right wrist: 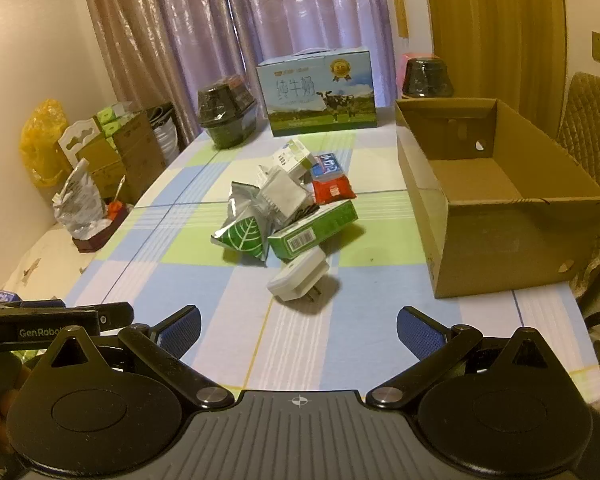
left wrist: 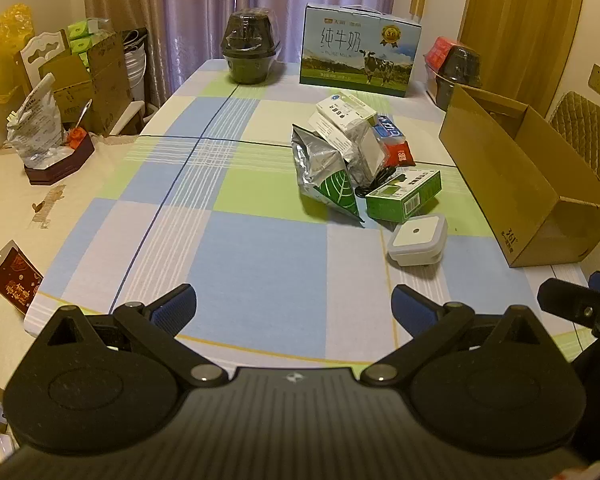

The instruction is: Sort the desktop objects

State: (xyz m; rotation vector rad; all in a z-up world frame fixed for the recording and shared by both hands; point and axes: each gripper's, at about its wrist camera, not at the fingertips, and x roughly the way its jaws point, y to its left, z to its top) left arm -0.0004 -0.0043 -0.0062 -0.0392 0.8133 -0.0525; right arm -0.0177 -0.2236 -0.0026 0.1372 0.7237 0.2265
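Note:
A heap of small items lies mid-table: a silver pouch with a green leaf [left wrist: 327, 170] [right wrist: 244, 228], a green box [left wrist: 406, 196] [right wrist: 314, 226], white medicine boxes [left wrist: 346, 110] [right wrist: 294, 156], a red packet [left wrist: 402, 154] [right wrist: 332, 190] and a white plug adapter [left wrist: 418, 240] [right wrist: 298, 276] nearest me. An open cardboard box [left wrist: 540, 184] [right wrist: 500, 216] stands to the right of the heap, nothing inside. My left gripper [left wrist: 294, 306] hovers open over the near table edge, well short of the heap. My right gripper [right wrist: 298, 330] is open too, with the adapter just ahead.
A checked cloth [left wrist: 236, 248] covers the table. At the far edge stand a milk carton box [left wrist: 360, 52] [right wrist: 320, 92] and dark wrapped pots [left wrist: 250, 48] [right wrist: 426, 74]. Cartons and bags [left wrist: 88, 76] crowd the left side; a chair [right wrist: 592, 120] sits behind the cardboard box.

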